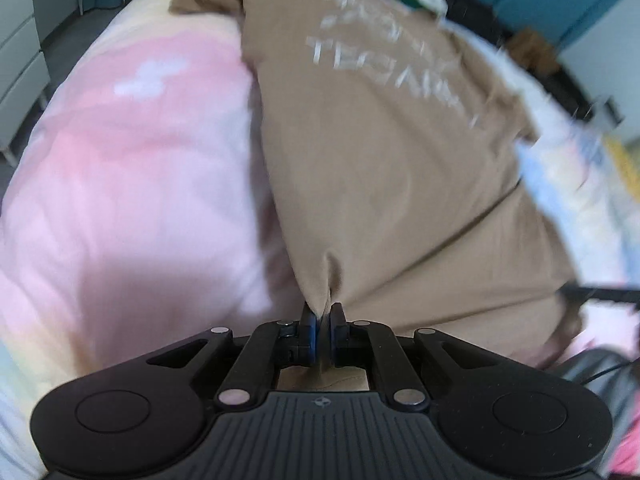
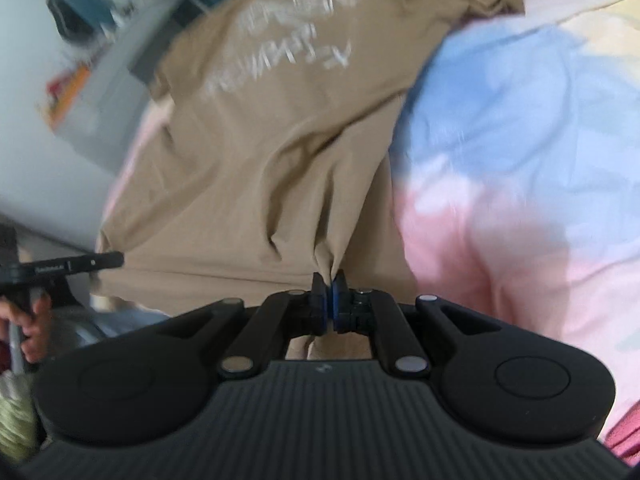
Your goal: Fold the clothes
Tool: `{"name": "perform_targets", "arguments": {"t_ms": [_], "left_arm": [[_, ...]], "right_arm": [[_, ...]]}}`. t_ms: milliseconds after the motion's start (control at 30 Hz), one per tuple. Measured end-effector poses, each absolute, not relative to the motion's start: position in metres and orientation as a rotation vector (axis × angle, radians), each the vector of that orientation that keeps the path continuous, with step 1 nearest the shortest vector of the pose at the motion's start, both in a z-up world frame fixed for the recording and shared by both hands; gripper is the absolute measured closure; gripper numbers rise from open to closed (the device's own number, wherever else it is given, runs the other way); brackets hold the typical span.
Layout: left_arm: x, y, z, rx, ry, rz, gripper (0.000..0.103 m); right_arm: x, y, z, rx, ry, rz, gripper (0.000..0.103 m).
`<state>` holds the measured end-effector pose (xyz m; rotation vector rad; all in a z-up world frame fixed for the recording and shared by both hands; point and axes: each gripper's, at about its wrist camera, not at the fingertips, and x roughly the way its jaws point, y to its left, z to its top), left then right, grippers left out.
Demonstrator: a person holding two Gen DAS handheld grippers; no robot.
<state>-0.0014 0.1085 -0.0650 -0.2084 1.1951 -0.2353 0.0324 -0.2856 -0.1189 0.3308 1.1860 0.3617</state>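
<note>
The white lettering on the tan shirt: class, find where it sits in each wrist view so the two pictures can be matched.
Left wrist view: the white lettering is in the upper middle, slanting down to the right across the tan shirt.
Right wrist view: the lettering is at upper centre-left, blurred and unreadable.
Shared landmark: the pink and blue bedcover under the shirt.

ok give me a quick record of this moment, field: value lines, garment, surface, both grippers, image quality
garment: tan t-shirt with pale lettering, unreadable from blur
surface: pastel bedspread, pink, blue and yellow patches
left gripper: shut on a pinch of the shirt's near edge
right gripper: shut on another pinch of the same edge
shirt state: spread out away from both grippers, creases fanning from each pinch
fold: none visible yet
image quality: both views motion-blurred
</note>
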Motion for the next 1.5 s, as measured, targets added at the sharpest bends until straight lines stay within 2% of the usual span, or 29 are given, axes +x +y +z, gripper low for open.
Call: {"name": "perform_targets", "arguments": {"t_ms": [100,200,233,267,300,333,367,400,533,567,767,867,1067,1200,1300,1333,1400,1467,1500], "left_arm": [[-0.001,0.1,-0.062,-0.151,1.169,-0.225,0.092],[-0.005,0.101,-0.053,-0.118,1.132,-0.203,0.08],[-0.006,0.102,-0.05,-0.105,1.116,-0.193,0.07],[-0.005,0.102,-0.047,-0.091,1.094,-0.185,0.056],[-0.006,0.104,-0.043,-0.09,1.066,-0.179,0.051],[-0.007,0.106,-0.039,-0.089,1.039,-0.173,0.046],[-0.007,0.108,-0.036,-0.102,1.026,-0.167,0.045],[-0.007,0.11,-0.033,-0.116,1.012,-0.163,0.044],[0.016,0.128,-0.023,-0.233,0.918,-0.13,0.025],[0.03,0.133,-0.024,-0.281,0.901,-0.133,0.023],[0.133,0.17,-0.048,-0.64,0.813,-0.105,0.019],[0.183,0.181,-0.068,-0.774,0.785,-0.088,0.017],[0.258,0.195,-0.1,-0.854,0.697,0.005,0.016],[0.298,0.204,-0.11,-0.85,0.622,0.081,0.016],[0.329,0.21,-0.118,-0.845,0.565,0.138,0.016],[0.339,0.213,-0.121,-0.844,0.547,0.157,0.02],[0.359,0.217,-0.126,-0.84,0.509,0.194,0.042],[0.372,0.208,-0.118,-0.746,0.488,0.216,0.094],[0.375,0.198,-0.108,-0.658,0.484,0.219,0.096]], "right_arm": [[0.033,-0.281,-0.112,0.308,1.177,0.354,0.095],[0.033,-0.281,-0.103,0.281,1.158,0.34,0.094],[0.032,-0.283,-0.098,0.294,1.143,0.342,0.089],[0.031,-0.285,-0.095,0.309,1.119,0.34,0.077],[0.029,-0.287,-0.092,0.324,1.093,0.338,0.068],[0.029,-0.288,-0.088,0.328,1.054,0.335,0.049],[0.03,-0.29,-0.083,0.33,1.012,0.332,0.038],[0.03,-0.289,-0.08,0.33,0.972,0.325,0.037],[0.054,-0.292,-0.077,0.446,0.845,0.206,0.037],[0.063,-0.289,-0.078,0.475,0.819,0.18,0.037],[0.118,-0.255,-0.097,0.653,0.721,0.112,0.037],[0.14,-0.241,-0.12,0.639,0.694,0.107,0.038],[0.162,-0.23,-0.157,0.562,0.739,0.156,0.037],[0.176,-0.228,-0.164,0.57,0.696,0.175,0.037],[0.186,-0.223,-0.168,0.518,0.674,0.166,0.037],[0.188,-0.222,-0.169,0.501,0.669,0.159,0.037],[0.19,-0.221,-0.172,0.485,0.67,0.15,0.037],[0.193,-0.223,-0.175,0.493,0.673,0.148,0.037],[0.194,-0.224,-0.175,0.501,0.675,0.146,0.037]]}}
